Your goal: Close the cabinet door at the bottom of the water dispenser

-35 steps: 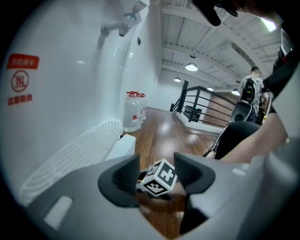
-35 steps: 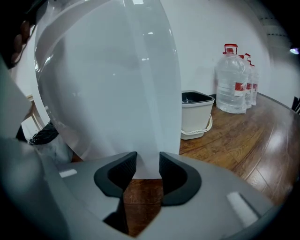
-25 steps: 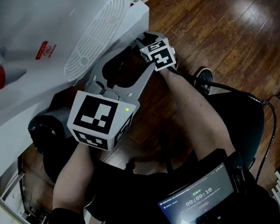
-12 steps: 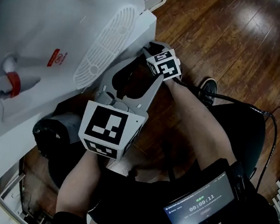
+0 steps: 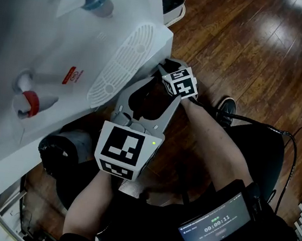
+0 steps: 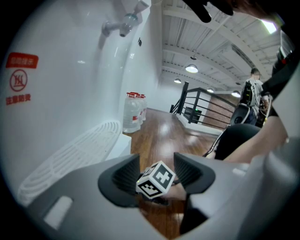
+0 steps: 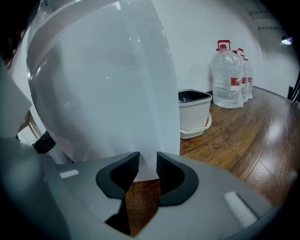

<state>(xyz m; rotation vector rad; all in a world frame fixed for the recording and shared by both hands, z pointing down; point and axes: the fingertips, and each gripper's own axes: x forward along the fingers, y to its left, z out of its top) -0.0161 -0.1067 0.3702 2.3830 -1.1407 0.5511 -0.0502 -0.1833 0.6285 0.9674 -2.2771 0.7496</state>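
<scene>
My right claw narrow, jaws just been closing, nothing pinched between them, white cabinet door directly ahead at the water dispenser base, my left claw wide, empty.

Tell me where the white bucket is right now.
In the right gripper view, the white bucket stands on the wood floor, between the water dispenser and the water bottles.

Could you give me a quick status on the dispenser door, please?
Left hand-held gripper open, empty. Right hand-held gripper just closed further, nothing clamped. White door panel at its tips. Nothing seen blocking.
</scene>
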